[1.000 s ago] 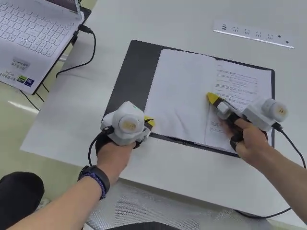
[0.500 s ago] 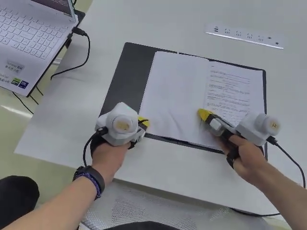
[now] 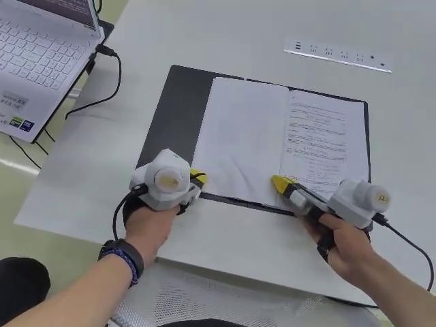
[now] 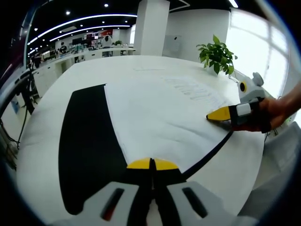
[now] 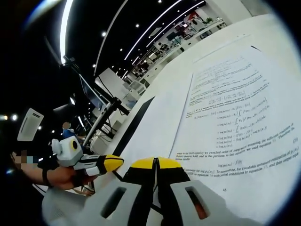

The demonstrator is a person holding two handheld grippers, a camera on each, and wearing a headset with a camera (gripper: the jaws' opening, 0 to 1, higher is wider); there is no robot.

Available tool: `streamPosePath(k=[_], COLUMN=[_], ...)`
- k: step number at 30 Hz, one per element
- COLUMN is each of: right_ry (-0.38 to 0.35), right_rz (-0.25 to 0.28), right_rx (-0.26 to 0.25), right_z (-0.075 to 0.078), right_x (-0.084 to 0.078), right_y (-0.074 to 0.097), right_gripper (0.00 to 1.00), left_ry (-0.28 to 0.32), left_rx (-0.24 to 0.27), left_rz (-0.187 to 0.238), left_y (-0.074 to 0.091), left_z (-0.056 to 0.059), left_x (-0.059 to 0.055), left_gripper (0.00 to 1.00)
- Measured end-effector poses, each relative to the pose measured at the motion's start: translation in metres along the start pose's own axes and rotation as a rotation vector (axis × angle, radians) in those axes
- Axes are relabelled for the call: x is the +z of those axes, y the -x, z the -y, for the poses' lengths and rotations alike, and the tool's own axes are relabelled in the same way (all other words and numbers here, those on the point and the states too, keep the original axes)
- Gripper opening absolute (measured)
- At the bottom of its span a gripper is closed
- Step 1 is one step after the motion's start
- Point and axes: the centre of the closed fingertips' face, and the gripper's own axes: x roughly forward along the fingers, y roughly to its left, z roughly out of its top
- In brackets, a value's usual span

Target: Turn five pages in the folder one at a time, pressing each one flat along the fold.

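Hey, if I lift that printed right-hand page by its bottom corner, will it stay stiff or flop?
Probably floppy: the printed page looks like thin paper lying flat in the folder. Likely light, and joined at the fold, so it should swing over rather than slide free. It may crease if pinched hard.

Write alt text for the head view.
Open black folder on a table, blank page left, printed page right. The right gripper, shut, is at the fold's near end; the left gripper sits at the folder's near edge.
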Motion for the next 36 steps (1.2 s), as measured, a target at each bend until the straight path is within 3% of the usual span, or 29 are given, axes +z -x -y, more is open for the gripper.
streamPosePath(k=[16, 36], right_ry=[0.017, 0.019], right_rz=[-0.038, -0.052], right_rx=[0.002, -0.012], right_z=[-0.002, -0.003], right_x=[-0.024, -0.030], right_y=[0.016, 0.018], right_gripper=[0.00, 0.00], left_ry=[-0.007, -0.031], left_rx=[-0.003, -0.008], left_rz=[-0.004, -0.030], left_y=[0.001, 0.000], left_z=[0.000, 0.000], left_x=[0.000, -0.001], left_gripper=[0.00, 0.00])
